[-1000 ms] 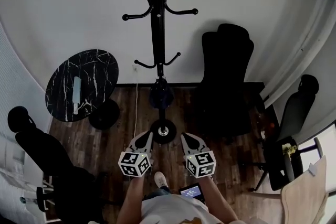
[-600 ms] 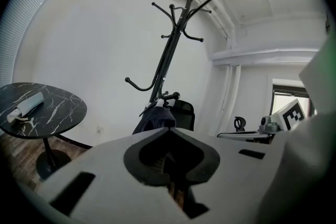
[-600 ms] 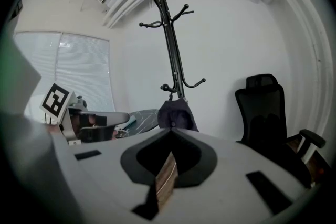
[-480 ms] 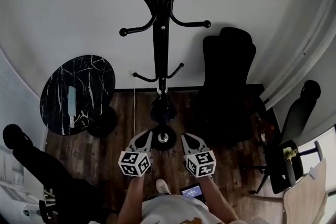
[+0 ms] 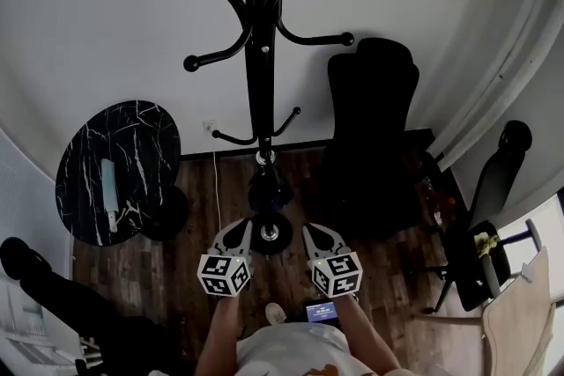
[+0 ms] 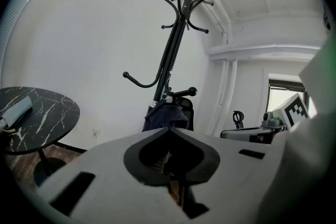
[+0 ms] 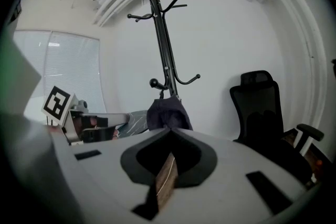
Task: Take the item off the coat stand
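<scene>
Flanking coat stand (image 5: 256, 75): marble table (image 5: 141, 145) left, black chair (image 5: 370, 119) right

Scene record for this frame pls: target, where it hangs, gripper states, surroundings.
target: dark fabric item
location: hanging low on the coat stand, by the lower hooks
upper hooks: bare
left gripper: shut, empty, short of the stand
right gripper: shut, empty, beside the left one
left of stand: round marble table with a pale object on it
right of stand: black office chair
task status: item not yet taken
</scene>
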Demonstrator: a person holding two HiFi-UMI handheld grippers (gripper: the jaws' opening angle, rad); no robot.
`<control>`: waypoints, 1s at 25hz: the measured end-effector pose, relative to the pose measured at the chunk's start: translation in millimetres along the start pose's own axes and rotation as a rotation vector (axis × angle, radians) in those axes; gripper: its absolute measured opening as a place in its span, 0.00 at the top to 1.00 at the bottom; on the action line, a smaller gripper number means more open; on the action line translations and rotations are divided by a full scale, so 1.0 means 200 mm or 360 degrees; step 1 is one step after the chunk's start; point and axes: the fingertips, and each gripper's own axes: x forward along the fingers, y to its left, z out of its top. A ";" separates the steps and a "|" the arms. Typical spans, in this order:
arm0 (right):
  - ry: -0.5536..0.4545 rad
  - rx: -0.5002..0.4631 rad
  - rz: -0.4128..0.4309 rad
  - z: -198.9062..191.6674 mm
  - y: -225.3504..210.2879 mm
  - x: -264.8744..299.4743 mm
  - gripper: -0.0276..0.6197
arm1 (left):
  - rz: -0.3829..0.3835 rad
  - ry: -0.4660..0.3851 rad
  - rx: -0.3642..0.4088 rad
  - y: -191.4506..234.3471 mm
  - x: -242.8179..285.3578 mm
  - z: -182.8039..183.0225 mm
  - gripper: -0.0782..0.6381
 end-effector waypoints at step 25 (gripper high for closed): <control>-0.0055 -0.0066 0.0049 0.10 -0.03 0.19 0.94 | 0.0033 0.0059 0.0086 0.09 0.12 0.01 0.86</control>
